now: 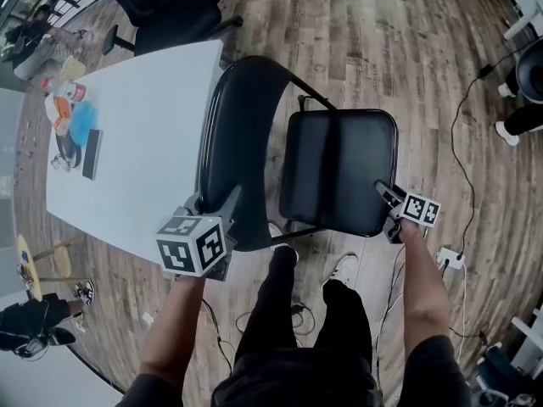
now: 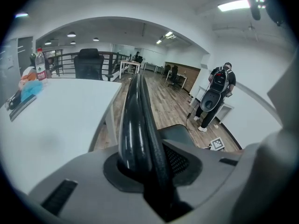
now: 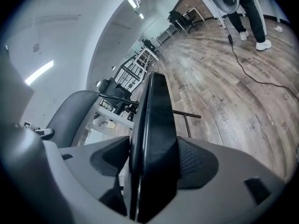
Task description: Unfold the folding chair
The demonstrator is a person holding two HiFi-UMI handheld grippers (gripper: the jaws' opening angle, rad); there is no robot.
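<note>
Legs (image 1: 284, 312) in dark trousers fill the bottom middle of the head view, with a white shoe (image 1: 344, 268) just above them. At lower left, the left gripper (image 1: 210, 202) is clamped on the near rim of the backrest (image 1: 242, 108). Its own view shows the black tube and panel edge filling the gap between the jaws. At lower right, the right gripper (image 1: 389, 210) grasps the near right corner of the seat (image 1: 339, 155) — in its view the thick black seat edge sits tight between both jaws.

The folding chair (image 1: 246, 176) stands mid-frame on the wooden floor (image 1: 382, 32), its seat facing up beside the backrest. A thin black bar (image 1: 310, 91) joins the two at the top.

Just left of the backrest is a white table (image 1: 144, 134). It carries a bottle (image 1: 66, 87), something blue (image 1: 82, 121) and a dark flat object (image 1: 92, 153) near its left edge. A black cable (image 1: 458, 142) runs down the right side to a white power strip (image 1: 450, 259). Farthest off — upper left — stands a black office chair (image 1: 165, 7).
</note>
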